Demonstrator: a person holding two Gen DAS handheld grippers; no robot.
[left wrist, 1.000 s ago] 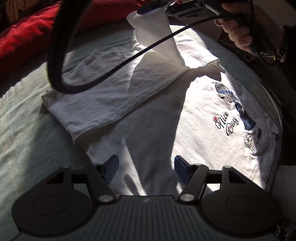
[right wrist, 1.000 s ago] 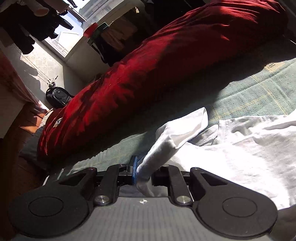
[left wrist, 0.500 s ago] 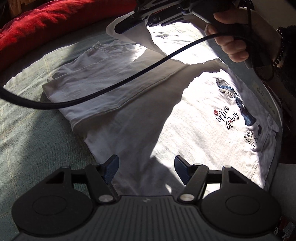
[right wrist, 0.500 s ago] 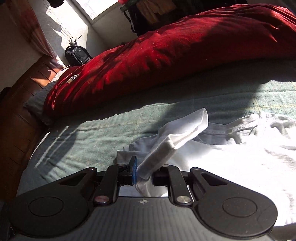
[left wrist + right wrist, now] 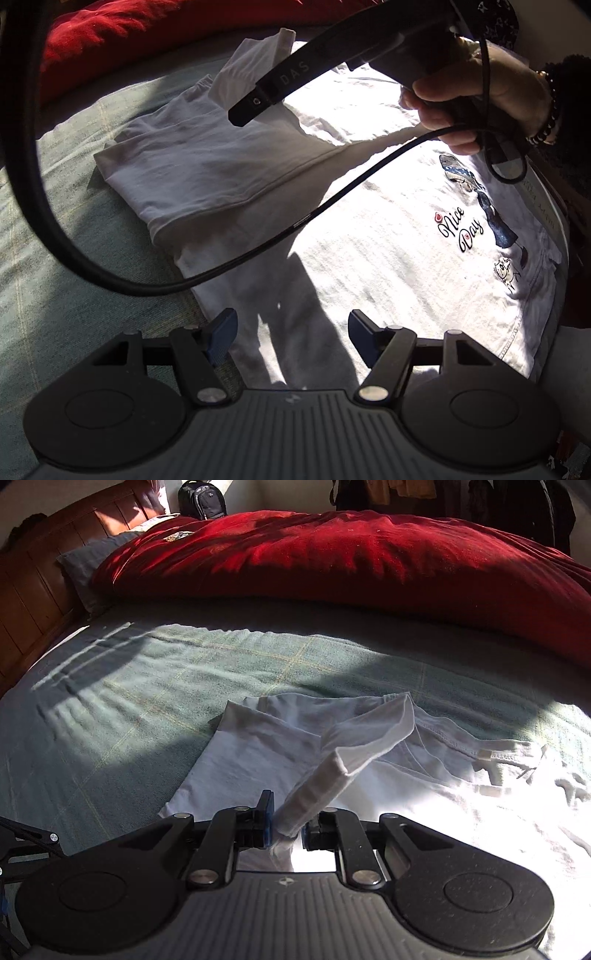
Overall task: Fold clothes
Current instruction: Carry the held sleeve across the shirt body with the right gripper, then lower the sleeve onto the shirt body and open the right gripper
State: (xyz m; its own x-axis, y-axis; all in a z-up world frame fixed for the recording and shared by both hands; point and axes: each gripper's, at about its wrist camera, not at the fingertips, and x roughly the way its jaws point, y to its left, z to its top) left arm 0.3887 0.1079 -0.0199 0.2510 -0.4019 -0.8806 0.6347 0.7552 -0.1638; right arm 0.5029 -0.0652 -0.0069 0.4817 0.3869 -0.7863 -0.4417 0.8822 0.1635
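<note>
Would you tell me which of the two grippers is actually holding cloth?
The right gripper, pinching the white T-shirt's sleeve; the left gripper hangs open above it.

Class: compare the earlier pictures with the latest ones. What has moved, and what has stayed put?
The right tongs, shut on the sleeve, have carried it across the T-shirt toward its folded side and rolled level. The left tongs stay open above the shirt's hem, holding nothing. The shirt's body lies unchanged.
</note>
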